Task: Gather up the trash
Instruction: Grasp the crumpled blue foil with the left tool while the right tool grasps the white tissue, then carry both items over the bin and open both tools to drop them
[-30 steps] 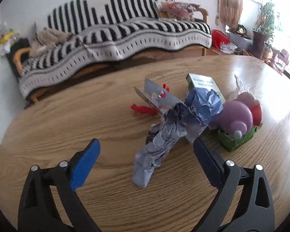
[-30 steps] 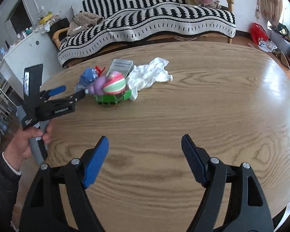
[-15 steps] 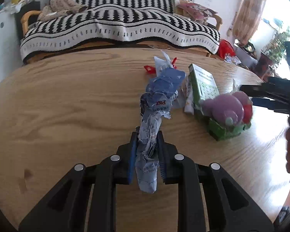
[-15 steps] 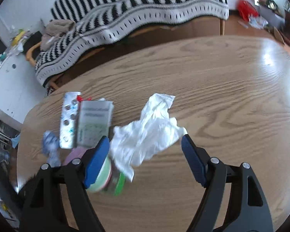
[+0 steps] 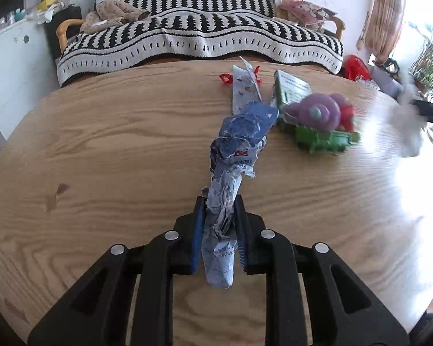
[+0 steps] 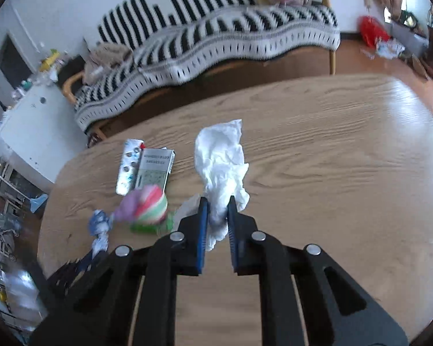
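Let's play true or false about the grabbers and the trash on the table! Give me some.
1. The left gripper pinches a crumpled blue wrapper. True.
2. The right gripper is wide open. False: it is shut on the white tissue.
3. A green and white box lies next to a silver pill strip. True.
4. The purple toy is on the sofa. False: it sits on the wooden table.

Both the left gripper [image 5: 219,216] and the right gripper [image 6: 217,216] look alike — black plastic frames, silver round rivets, blue ribbed finger pads [image 5: 198,230].
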